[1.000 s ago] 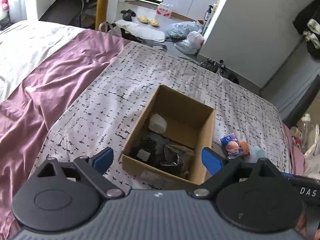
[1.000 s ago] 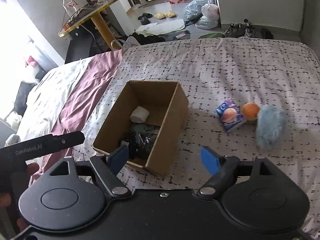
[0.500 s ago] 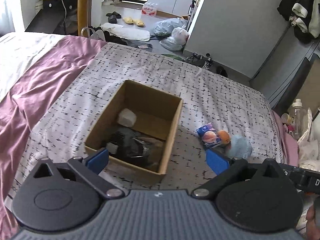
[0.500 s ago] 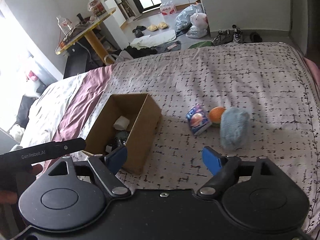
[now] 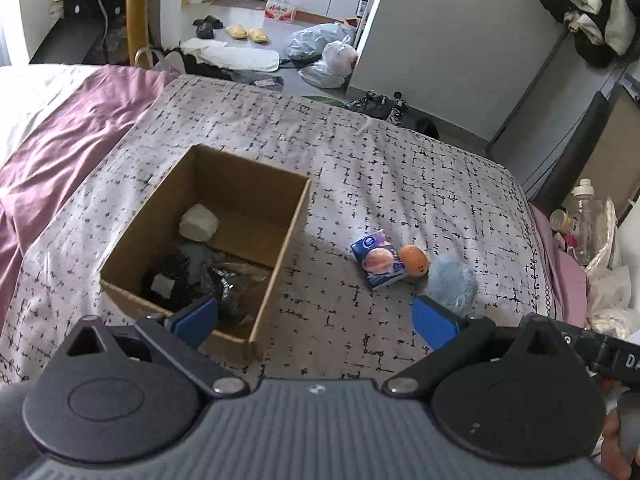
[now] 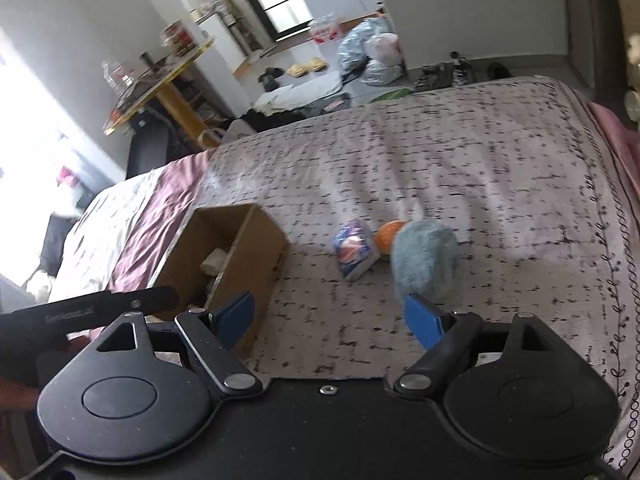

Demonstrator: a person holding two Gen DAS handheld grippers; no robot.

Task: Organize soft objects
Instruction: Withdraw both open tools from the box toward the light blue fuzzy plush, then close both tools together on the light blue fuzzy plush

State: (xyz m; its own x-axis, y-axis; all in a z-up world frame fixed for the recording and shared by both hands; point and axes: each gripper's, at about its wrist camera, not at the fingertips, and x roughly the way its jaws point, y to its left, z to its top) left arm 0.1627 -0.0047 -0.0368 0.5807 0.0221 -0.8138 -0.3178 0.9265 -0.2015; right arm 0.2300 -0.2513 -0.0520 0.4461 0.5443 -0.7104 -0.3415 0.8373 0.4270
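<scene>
An open cardboard box (image 5: 296, 216) (image 6: 256, 248) sits on the patterned bedspread. Inside it lie a white soft block (image 5: 199, 223) and dark soft items (image 5: 188, 280). To its right on the bed lie a blue tissue pack (image 5: 378, 265) (image 6: 355, 252), an orange ball (image 5: 415, 258) (image 6: 387, 234) and a fluffy blue object (image 5: 451, 282) (image 6: 424, 262), close together. My left gripper (image 5: 316, 318) is open and empty, above the bed near the box's front corner. My right gripper (image 6: 332, 318) is open and empty, just in front of the fluffy blue object.
A purple sheet (image 5: 60, 136) covers the bed's left side. The bed's right edge (image 5: 548, 240) borders clutter with a bottle (image 5: 584, 208). Beyond the far edge are the floor, bags (image 5: 328, 52), shoes and a yellow table (image 5: 132, 8).
Both grippers have moved right, away from the box and towards the three loose objects. The right wrist view has tilted and is blurred. Both stay open and empty.
</scene>
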